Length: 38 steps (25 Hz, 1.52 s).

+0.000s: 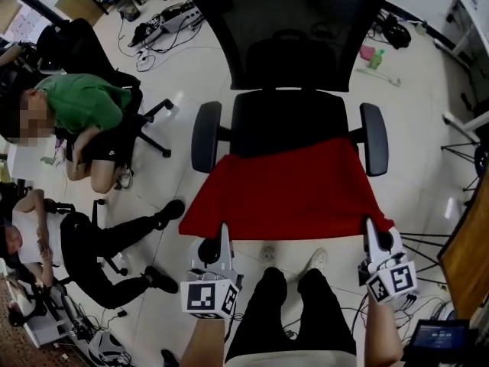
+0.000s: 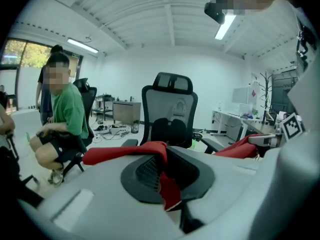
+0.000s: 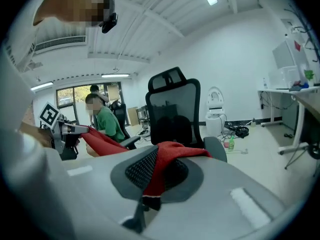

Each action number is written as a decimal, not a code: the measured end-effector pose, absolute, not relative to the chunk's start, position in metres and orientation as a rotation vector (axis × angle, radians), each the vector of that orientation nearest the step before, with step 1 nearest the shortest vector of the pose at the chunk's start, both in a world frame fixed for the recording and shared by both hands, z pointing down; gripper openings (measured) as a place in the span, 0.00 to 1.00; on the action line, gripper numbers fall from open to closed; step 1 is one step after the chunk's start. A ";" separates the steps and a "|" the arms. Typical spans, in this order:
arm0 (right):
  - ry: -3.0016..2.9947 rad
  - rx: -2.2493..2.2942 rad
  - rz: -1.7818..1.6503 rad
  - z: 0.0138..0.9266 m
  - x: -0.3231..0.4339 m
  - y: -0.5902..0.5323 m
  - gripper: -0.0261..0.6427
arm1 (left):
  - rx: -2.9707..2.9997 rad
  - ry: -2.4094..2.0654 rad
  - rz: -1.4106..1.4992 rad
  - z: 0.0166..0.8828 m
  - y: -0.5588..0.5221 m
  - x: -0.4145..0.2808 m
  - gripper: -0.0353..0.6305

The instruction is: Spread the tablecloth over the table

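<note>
A red tablecloth [image 1: 294,189] hangs stretched between my two grippers and drapes over the seat of a black office chair [image 1: 289,67]. In the head view my left gripper [image 1: 224,232] is shut on the cloth's near left corner and my right gripper [image 1: 368,226] is shut on its near right corner. The left gripper view shows a red fold [image 2: 162,171] pinched between the jaws, with the right gripper [image 2: 262,140] across from it. In the right gripper view the cloth [image 3: 162,171] is clamped the same way, and the left gripper [image 3: 67,130] is at the left. No table is in view.
A person in a green shirt [image 1: 80,102] crouches on a chair at the left. Another person in black trousers [image 1: 92,243] sits lower left. My own legs [image 1: 294,304] stand behind the chair. Cables [image 1: 153,33] lie on the floor, and a wooden desk edge [image 1: 470,251] is at the right.
</note>
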State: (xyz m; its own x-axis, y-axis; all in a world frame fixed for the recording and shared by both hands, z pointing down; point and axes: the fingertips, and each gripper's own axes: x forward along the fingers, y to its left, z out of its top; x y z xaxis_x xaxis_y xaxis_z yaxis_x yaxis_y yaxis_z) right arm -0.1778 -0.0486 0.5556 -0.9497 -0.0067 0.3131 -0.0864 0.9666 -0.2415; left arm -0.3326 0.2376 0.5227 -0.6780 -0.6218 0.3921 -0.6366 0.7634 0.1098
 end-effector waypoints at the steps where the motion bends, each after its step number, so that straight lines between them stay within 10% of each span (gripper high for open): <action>1: -2.819 0.071 0.348 0.538 -0.178 -0.052 0.06 | 0.980 -2.571 0.055 0.504 0.235 -0.332 0.08; 23: -3.108 0.636 0.016 0.205 -0.043 -0.072 0.06 | 1.799 -2.727 -0.085 0.167 0.135 -0.293 0.09; 38: -2.872 1.457 -0.065 0.164 0.257 -0.107 0.06 | 2.445 -2.147 -0.125 0.143 -0.055 -0.065 0.09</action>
